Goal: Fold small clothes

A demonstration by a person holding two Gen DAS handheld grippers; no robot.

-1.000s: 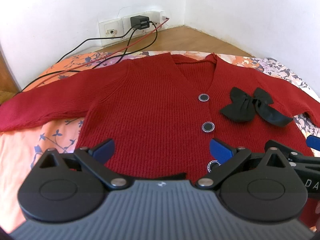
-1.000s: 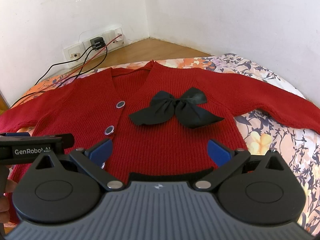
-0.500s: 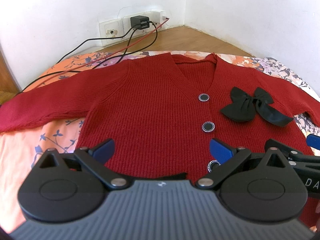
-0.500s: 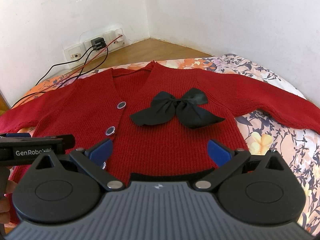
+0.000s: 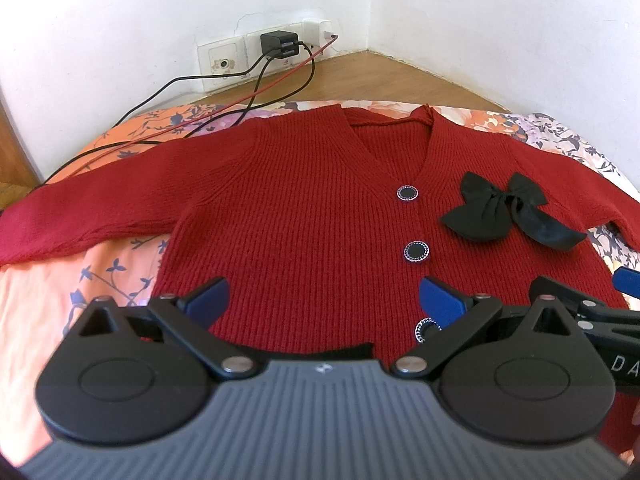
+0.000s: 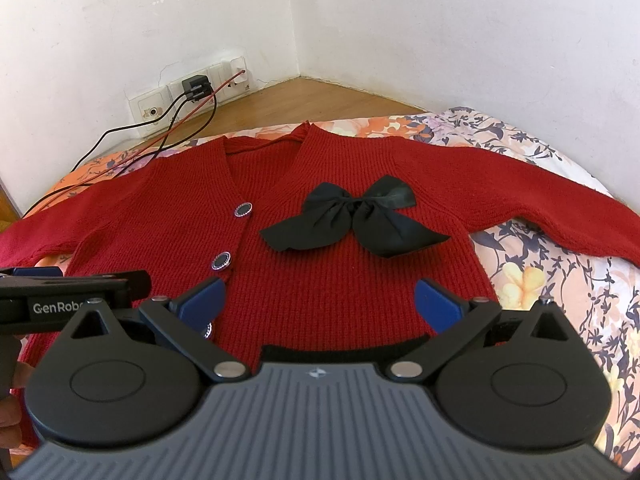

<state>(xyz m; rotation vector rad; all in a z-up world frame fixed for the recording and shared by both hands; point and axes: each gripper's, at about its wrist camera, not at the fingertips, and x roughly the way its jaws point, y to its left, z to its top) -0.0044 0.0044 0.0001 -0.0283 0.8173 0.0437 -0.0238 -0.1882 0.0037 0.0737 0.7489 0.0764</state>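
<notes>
A small red knit cardigan (image 5: 304,208) (image 6: 360,280) lies flat and face up on the bedsheet, both sleeves spread sideways. It has round dark buttons (image 5: 417,251) down the front and a black bow (image 6: 352,218) on one chest panel. My left gripper (image 5: 324,300) hovers open over the hem on the left panel. My right gripper (image 6: 320,300) hovers open over the hem below the bow. Nothing sits between either pair of blue fingers. The right gripper's fingertip (image 5: 626,280) shows at the left wrist view's right edge.
A floral orange and lilac bedsheet (image 6: 560,292) covers the bed. Wall sockets (image 5: 256,52) with a black charger sit in the corner, and black and red cables (image 5: 180,128) trail onto the sheet near the left sleeve. A wooden floor strip (image 6: 320,96) runs along the white walls.
Both grippers have barely shifted over the hem. The cardigan lies as before.
</notes>
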